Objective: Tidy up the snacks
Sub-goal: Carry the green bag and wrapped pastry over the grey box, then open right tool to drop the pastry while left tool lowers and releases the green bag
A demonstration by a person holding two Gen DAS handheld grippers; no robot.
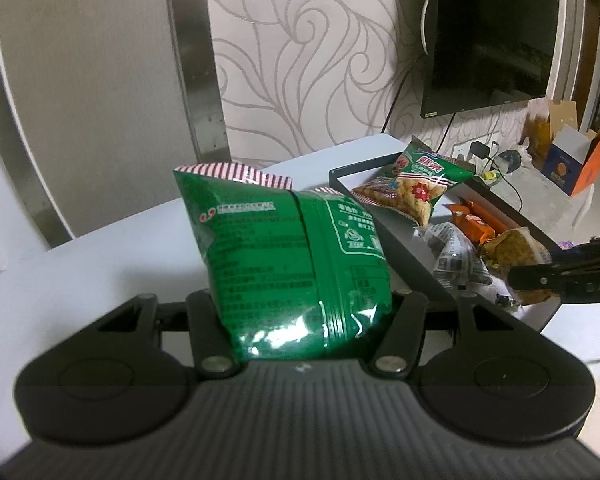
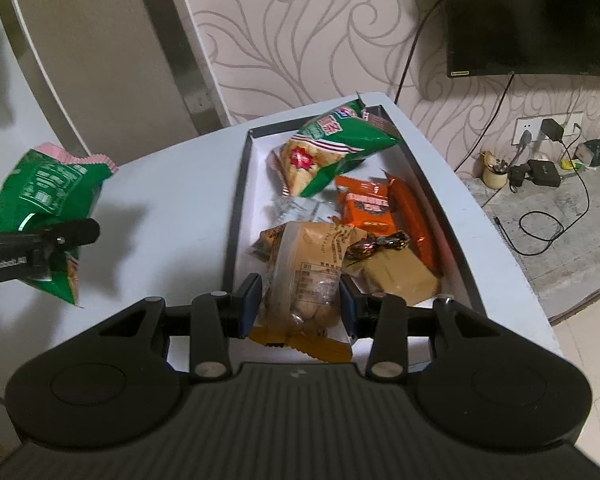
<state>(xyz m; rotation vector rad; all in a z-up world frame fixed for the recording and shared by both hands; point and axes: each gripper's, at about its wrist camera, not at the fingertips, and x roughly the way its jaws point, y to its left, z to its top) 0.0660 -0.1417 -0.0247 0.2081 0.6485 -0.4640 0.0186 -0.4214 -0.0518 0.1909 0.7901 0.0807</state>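
Green snack bag (image 1: pixel 296 264), light, puffy, slippery, clamped low in left gripper (image 1: pixel 300 320) jaws; right gripper (image 2: pixel 300 308) jaws pinching tan pastry packet (image 2: pixel 304 280) mid-frame.

A white bench (image 2: pixel 172 200) with rounded corners is seen standing against the patterned wall. A dark-rimmed tray (image 2: pixel 236 184) with a white floor is set directly on it, along the right edge and reaching toward the far right corner. Snack packets are held inside the tray.
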